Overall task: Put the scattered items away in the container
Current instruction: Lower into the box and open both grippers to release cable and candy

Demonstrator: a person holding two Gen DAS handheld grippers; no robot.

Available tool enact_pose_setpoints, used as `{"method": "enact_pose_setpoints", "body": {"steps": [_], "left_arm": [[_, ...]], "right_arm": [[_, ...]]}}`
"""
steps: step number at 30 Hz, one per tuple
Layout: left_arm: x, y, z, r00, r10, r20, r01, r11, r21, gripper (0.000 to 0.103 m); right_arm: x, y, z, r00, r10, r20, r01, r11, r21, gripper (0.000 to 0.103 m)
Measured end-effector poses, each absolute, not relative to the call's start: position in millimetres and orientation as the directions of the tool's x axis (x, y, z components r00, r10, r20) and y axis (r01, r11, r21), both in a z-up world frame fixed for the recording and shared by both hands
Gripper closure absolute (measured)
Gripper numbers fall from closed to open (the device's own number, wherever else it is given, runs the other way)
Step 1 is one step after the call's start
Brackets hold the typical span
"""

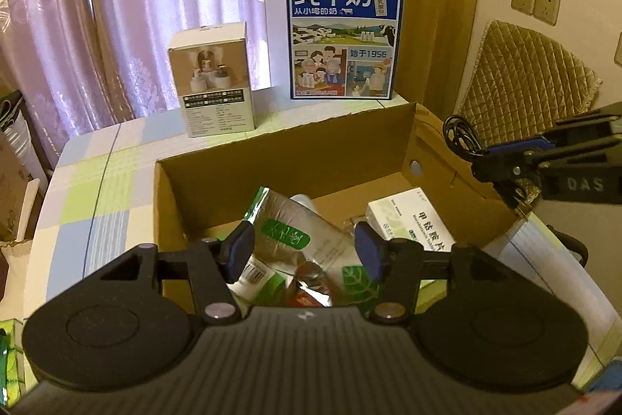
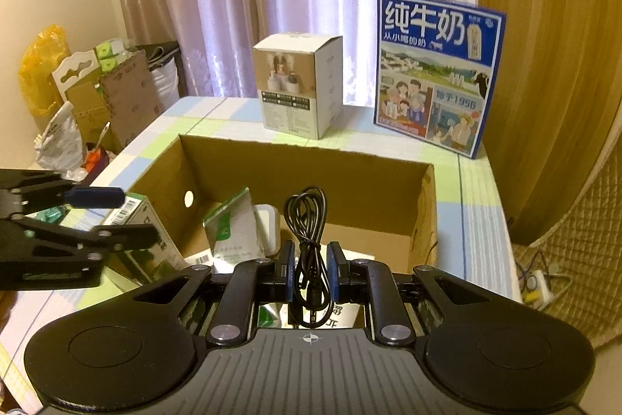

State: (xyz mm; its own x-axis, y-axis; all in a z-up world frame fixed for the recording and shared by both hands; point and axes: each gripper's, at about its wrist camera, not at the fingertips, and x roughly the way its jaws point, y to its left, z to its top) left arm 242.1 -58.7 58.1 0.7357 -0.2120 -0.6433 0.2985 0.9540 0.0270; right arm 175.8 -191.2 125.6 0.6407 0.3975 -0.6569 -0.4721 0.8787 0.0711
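Black coiled cable (image 2: 307,220) hangs pinched in the right gripper (image 2: 310,273) over the cardboard box (image 2: 311,174) for dropping; left gripper (image 1: 305,251) spread, pouch (image 1: 295,232) apparently released.

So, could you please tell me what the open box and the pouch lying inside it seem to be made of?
The open box looks like plain brown cardboard: matte walls, an uneven cut rim and a punched hole. The pouch seems to be metallised foil or plastic film: shiny, creased silver with a green printed label.

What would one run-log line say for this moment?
left gripper: open above box | right gripper: shut on black cable | stage: dropping items
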Motion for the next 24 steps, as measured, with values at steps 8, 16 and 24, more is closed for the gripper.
{"method": "enact_pose_setpoints", "body": {"steps": [8, 16, 24], "left_arm": [[225.3, -40.8, 60.4, 0.750, -0.200, -0.631, 0.267, 0.964, 0.012, 0.046], [216.4, -33.8, 59.0, 0.748, -0.191, -0.636, 0.253, 0.967, 0.007, 0.040], [205.7, -33.2, 58.1, 0.748, -0.194, -0.635, 0.249, 0.968, -0.002, 0.030]], "right_arm": [[186.5, -171.2, 125.4, 0.635, 0.419, -0.649, -0.492, 0.867, 0.078, 0.089], [195.9, -174.4, 138.6, 0.660, 0.445, -0.605, -0.466, 0.874, 0.135, 0.066], [180.5, -195.7, 124.8, 0.639, 0.419, -0.645, -0.417, 0.894, 0.166, 0.058]]}}
